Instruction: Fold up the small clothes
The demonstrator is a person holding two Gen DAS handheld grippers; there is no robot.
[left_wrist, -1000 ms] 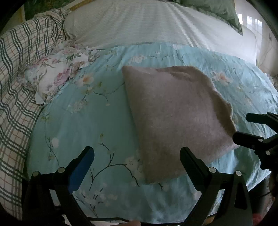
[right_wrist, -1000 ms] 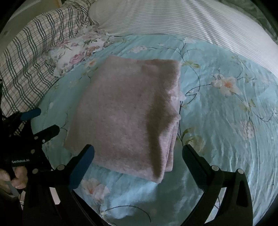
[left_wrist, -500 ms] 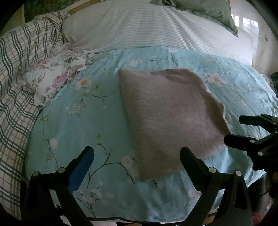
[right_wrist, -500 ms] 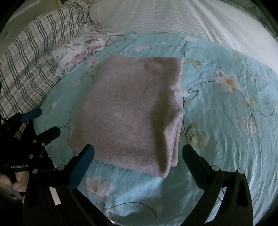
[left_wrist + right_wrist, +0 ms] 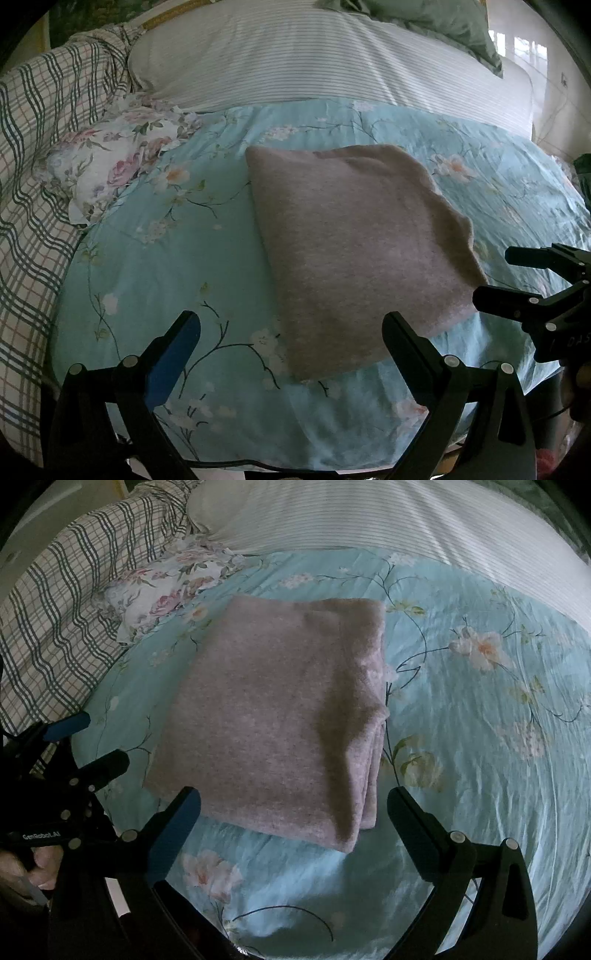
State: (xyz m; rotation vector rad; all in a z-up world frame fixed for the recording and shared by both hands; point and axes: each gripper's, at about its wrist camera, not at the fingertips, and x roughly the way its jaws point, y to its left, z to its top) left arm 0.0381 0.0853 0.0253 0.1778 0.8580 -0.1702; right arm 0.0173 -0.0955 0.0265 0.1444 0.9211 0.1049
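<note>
A folded pinkish-grey garment [image 5: 354, 251] lies flat on the light blue floral bedspread [image 5: 166, 266]; it also shows in the right wrist view [image 5: 280, 716], with stacked layers along its right edge. My left gripper [image 5: 291, 328] is open and empty, held back above the garment's near corner. My right gripper [image 5: 295, 805] is open and empty, held above the garment's near edge. Each gripper shows in the other's view: the right one [image 5: 517, 277] at the garment's right corner, the left one [image 5: 88, 738] at its left.
A floral pillow [image 5: 110, 166] lies at the left beside a checked blanket [image 5: 33, 147]. A white striped sheet [image 5: 314, 62] covers the far bed, with a green pillow [image 5: 443, 22] at the back. The bed's near edge [image 5: 332, 454] is just below my grippers.
Both grippers have drawn back and up from the garment, which now looks smaller and farther away. The garment has not moved. Both stay open.
</note>
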